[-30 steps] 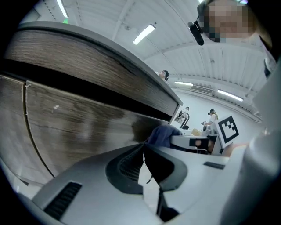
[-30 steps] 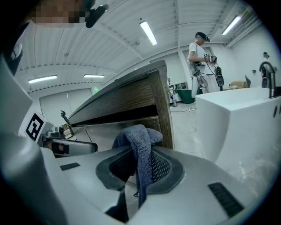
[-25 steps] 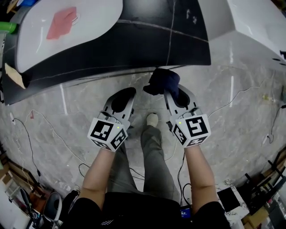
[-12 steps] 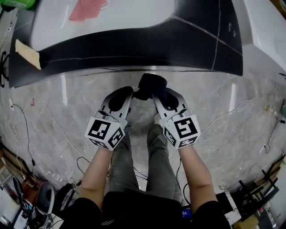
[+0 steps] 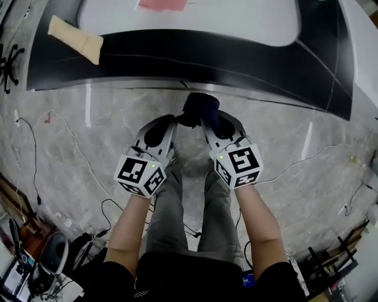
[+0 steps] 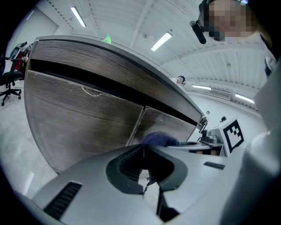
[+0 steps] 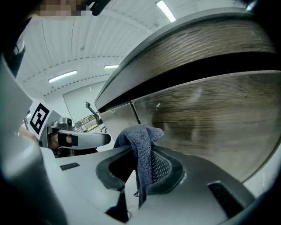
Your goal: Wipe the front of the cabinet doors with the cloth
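In the head view the dark cabinet front (image 5: 236, 56) runs across the top, under a white countertop. My right gripper (image 5: 205, 120) is shut on a dark blue cloth (image 5: 199, 108), which bunches out past its tips a little short of the cabinet base. In the right gripper view the cloth (image 7: 140, 145) hangs clamped between the jaws, with a grey wood-grain door (image 7: 210, 118) ahead. My left gripper (image 5: 167, 122) is shut and empty, close beside the right. The left gripper view shows the cloth (image 6: 159, 139) and the seam between two doors (image 6: 137, 125).
A beige rag (image 5: 75, 39) and a pink item (image 5: 162, 5) lie on the countertop. Cables (image 5: 65, 159) trail over the marble floor at left and right. An office chair base (image 5: 9, 62) stands far left. The person's legs (image 5: 189, 200) are under the grippers.
The cabinet has swung across the head view, so more of its dark front now faces me. Both grippers stay side by side, the right still shut on the cloth and a little nearer the left.
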